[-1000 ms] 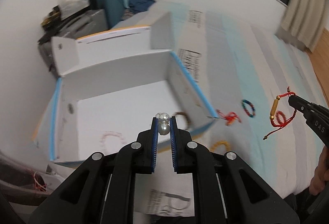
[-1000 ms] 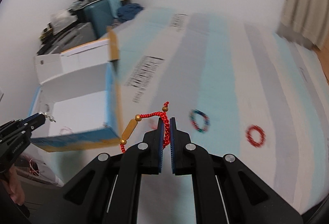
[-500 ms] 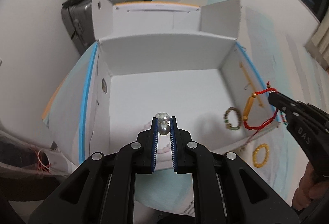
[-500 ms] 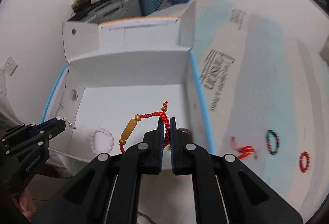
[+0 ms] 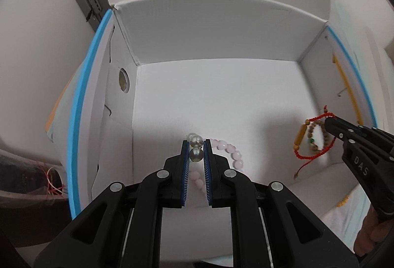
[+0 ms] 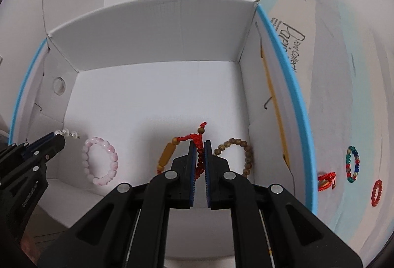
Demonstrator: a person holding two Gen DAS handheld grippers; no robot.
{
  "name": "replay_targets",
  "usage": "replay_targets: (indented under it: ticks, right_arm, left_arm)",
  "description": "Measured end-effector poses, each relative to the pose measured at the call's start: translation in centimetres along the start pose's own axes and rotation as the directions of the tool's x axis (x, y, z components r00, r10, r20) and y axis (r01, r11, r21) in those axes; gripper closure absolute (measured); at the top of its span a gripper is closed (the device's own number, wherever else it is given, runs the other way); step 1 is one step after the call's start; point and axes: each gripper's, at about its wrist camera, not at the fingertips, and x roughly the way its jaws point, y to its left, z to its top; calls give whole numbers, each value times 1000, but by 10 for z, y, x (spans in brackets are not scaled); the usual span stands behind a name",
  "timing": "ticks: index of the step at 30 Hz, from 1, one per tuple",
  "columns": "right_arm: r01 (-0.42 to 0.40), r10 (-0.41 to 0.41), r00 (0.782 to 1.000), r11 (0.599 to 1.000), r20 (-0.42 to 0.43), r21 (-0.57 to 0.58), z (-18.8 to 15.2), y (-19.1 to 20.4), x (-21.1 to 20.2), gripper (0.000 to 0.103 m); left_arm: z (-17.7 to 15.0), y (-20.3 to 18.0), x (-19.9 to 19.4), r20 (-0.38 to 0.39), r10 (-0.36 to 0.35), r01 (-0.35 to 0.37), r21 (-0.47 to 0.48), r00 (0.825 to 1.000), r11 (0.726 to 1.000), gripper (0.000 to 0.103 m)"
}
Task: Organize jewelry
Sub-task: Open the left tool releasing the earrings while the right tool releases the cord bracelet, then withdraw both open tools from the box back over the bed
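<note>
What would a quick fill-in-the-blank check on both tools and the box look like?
1. The left tool grips a ____ piece.
2. The right tool grips a red cord bracelet with an oblong ____ bead.
3. The pink bracelet lies ____ the box.
4. ____ pieces lie on the sheet outside the box.

Missing words: pearl; gold; inside; three

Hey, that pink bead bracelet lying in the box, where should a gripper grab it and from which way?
Come straight down on the pink bead bracelet and pinch across one side of its ring, one finger inside the loop. It lies flat on the white box floor, so only the bead strand offers a hold.
</note>
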Motion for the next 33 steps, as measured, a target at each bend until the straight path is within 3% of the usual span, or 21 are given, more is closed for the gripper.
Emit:
replay_targets:
  ticks: [8, 12, 14, 16, 18, 19, 21, 22, 25, 29, 31, 33]
  right_arm:
    - [10, -12, 997, 1000, -76, -28, 10, 5, 23, 96]
    - [15, -17, 998, 999, -66, -36, 10, 5, 24, 95]
    - [4, -6, 998, 999, -56, -35, 9, 8, 23, 86]
    - [5, -6, 1000, 999, -22, -48, 9, 11, 15, 70]
    - [-5, 5, 1000, 998, -2, -56, 8, 13, 8, 63]
    - [-14, 15, 1000, 998, 17, -62, 7, 14, 1, 57]
    - [-27, 30, 998, 998, 54, -65, 6, 13, -11, 47]
    - [-38, 43, 996, 997, 76, -65, 6, 13, -20, 41]
    - [-42, 48, 991, 997, 121, -58, 4, 9, -40, 32]
    - [-39, 46, 985, 998, 168, -45, 4, -11, -65, 27]
    - [-40, 46, 981, 999, 189, -36, 1, -15, -76, 21]
    - [-41, 45, 977, 999, 210, -21, -3, -21, -89, 20]
  left_arm:
    - [10, 2, 20, -61, 8, -8, -13, 998, 1000, 92]
    - [12, -1, 18, -57, 10, -11, -11, 998, 1000, 91]
    - [11, -4, 14, -44, 18, -18, -5, 999, 1000, 90]
    - [10, -6, 10, -22, 35, -35, 3, 999, 999, 89]
    - [6, -8, 2, -4, 36, -36, 8, 999, 999, 89]
    - [6, -10, -3, 7, 41, -41, 11, 999, 999, 87]
    - [4, -11, -12, 38, 50, -50, 10, 998, 999, 68]
    - [3, -12, -19, 57, 54, -54, 8, 997, 999, 65]
    - [0, -14, -33, 85, 50, -50, 0, 995, 999, 60]
    - [-5, -14, -57, 131, 51, -49, -16, 990, 999, 38]
    - [-10, -18, -68, 154, 44, -42, -19, 987, 999, 37]
    - [-16, -17, -73, 173, 38, -35, -18, 984, 999, 26]
